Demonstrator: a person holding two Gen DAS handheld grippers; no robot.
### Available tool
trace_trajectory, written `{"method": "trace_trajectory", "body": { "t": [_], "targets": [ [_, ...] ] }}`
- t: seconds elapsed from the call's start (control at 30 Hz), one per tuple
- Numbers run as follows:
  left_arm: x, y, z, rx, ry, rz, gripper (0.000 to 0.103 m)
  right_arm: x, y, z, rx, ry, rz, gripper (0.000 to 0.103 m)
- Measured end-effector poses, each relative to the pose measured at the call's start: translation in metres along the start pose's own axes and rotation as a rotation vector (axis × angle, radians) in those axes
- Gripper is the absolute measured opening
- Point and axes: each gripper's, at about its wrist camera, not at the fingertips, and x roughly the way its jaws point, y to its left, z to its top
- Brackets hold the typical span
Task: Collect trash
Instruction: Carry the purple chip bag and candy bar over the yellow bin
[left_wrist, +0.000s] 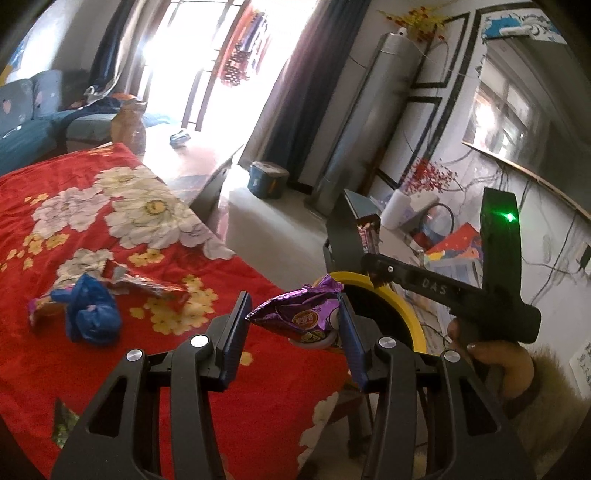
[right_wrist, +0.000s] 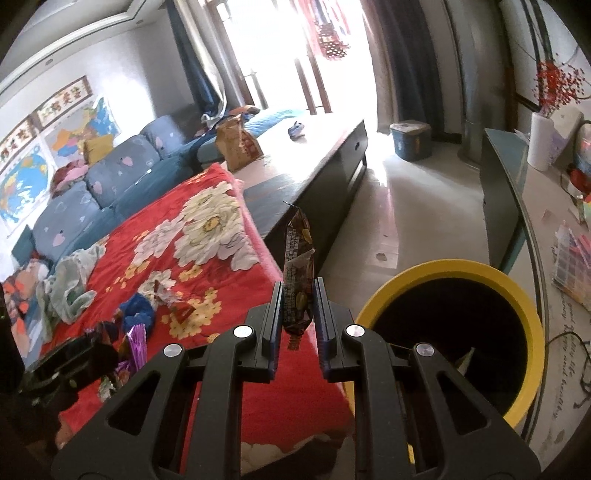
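My left gripper (left_wrist: 293, 301) is shut on a puffy purple snack bag (left_wrist: 303, 321), held over the edge of the red flowered blanket (left_wrist: 110, 369). My right gripper (right_wrist: 298, 284) is shut on a brown wrapper (right_wrist: 297, 258) that stands upright between its pads. A yellow-rimmed bin (right_wrist: 454, 267) with a dark inside stands just right of it; its rim (left_wrist: 413, 317) shows behind the purple bag. On the blanket lie a crumpled blue bag (left_wrist: 92, 317), a torn red and silver wrapper (left_wrist: 147, 284) and a pale green plastic bag (right_wrist: 70, 284).
A person's hand (left_wrist: 491, 358) holds the right gripper's handle. A dark low table (right_wrist: 325, 177) with a brown paper bag (right_wrist: 238, 144) stands beyond the blanket. A blue sofa (right_wrist: 110, 177) lies left; a cluttered counter (right_wrist: 535, 206) lies right. A small blue bucket (right_wrist: 410, 140) sits on the pale floor.
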Motion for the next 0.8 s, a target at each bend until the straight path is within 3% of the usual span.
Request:
{"method": "trace_trajectory", "body": {
  "t": [0.8],
  "targets": [
    [0.051,-0.06,-0.004,0.128,0.062,-0.072,0.044,-0.011,-0.081,-0.004,0.146,-0.027,-0.126,0.011]
  ]
}}
